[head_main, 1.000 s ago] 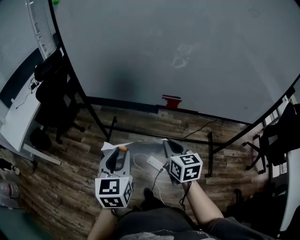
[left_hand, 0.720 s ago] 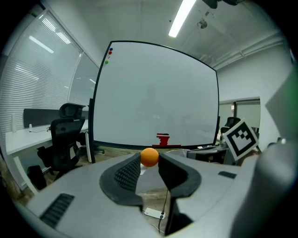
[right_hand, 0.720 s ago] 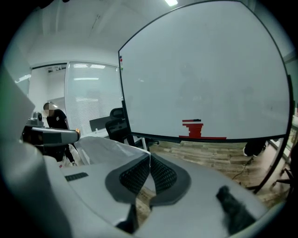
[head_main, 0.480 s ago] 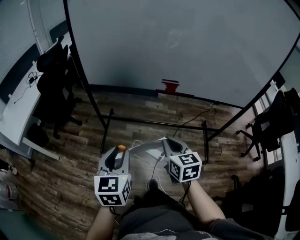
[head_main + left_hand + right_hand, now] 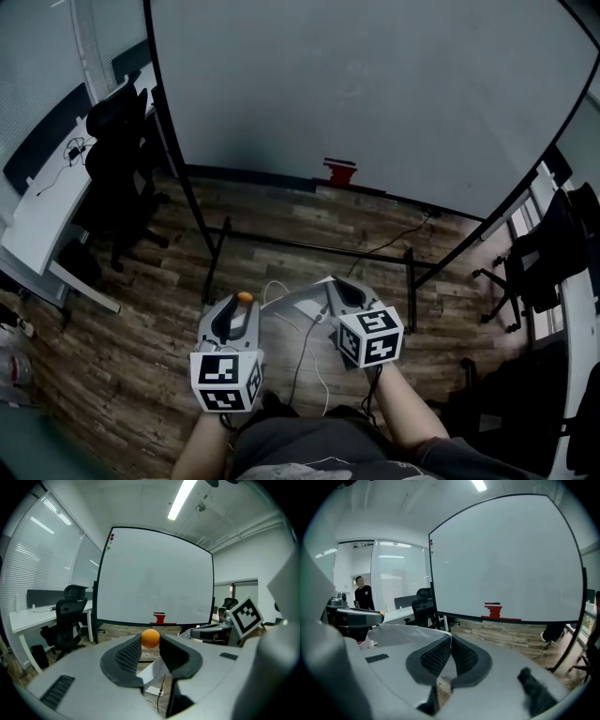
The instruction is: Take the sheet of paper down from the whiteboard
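Note:
The whiteboard [image 5: 375, 94] stands bare in front of me, with a red item [image 5: 340, 172] on its tray. The white sheet of paper [image 5: 298, 300] hangs low between my two grippers. My right gripper [image 5: 330, 286] is shut on the paper's edge, and in the right gripper view the sheet [image 5: 401, 633] spreads leftward from the closed jaws [image 5: 450, 639]. My left gripper [image 5: 242, 302] is shut on a small orange ball [image 5: 150, 638]. Part of the paper [image 5: 153, 670] shows below it.
Black office chairs [image 5: 117, 159] and a white desk [image 5: 42, 211] stand at the left, another chair [image 5: 553, 253] at the right. The whiteboard's black stand [image 5: 309, 248] crosses the wooden floor. A cable with a white adapter [image 5: 152, 691] lies below. A person [image 5: 361, 594] stands far left.
Both grippers keep their holds. The whiteboard looks a little smaller and farther in the gripper views, and the head view has shifted slightly.

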Demonstrator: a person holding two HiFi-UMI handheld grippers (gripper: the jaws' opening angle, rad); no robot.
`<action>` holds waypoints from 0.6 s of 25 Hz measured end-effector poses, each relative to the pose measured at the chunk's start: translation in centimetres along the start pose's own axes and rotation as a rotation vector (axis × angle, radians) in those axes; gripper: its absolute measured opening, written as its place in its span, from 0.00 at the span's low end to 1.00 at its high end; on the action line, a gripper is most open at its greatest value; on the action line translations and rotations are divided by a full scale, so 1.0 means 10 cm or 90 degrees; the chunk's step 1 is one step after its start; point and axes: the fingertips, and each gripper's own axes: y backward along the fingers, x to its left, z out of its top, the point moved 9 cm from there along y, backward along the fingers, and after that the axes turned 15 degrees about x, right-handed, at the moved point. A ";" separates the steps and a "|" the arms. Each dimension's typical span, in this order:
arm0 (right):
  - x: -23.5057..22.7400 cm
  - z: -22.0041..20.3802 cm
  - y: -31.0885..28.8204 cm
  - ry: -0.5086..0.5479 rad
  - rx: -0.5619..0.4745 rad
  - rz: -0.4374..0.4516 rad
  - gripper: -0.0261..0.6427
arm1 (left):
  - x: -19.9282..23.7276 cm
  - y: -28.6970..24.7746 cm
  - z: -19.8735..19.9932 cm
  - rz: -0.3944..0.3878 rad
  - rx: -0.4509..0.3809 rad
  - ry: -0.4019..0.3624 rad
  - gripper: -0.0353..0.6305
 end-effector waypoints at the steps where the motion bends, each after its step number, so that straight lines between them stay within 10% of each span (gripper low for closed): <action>1: -0.04 -0.03 0.03 0.003 0.000 0.002 0.07 | -0.05 0.02 -0.02 0.006 -0.001 0.001 0.24; 15: -0.94 -0.51 0.76 0.059 -0.008 0.040 0.07 | -1.41 0.19 -0.28 0.074 -0.019 0.014 0.24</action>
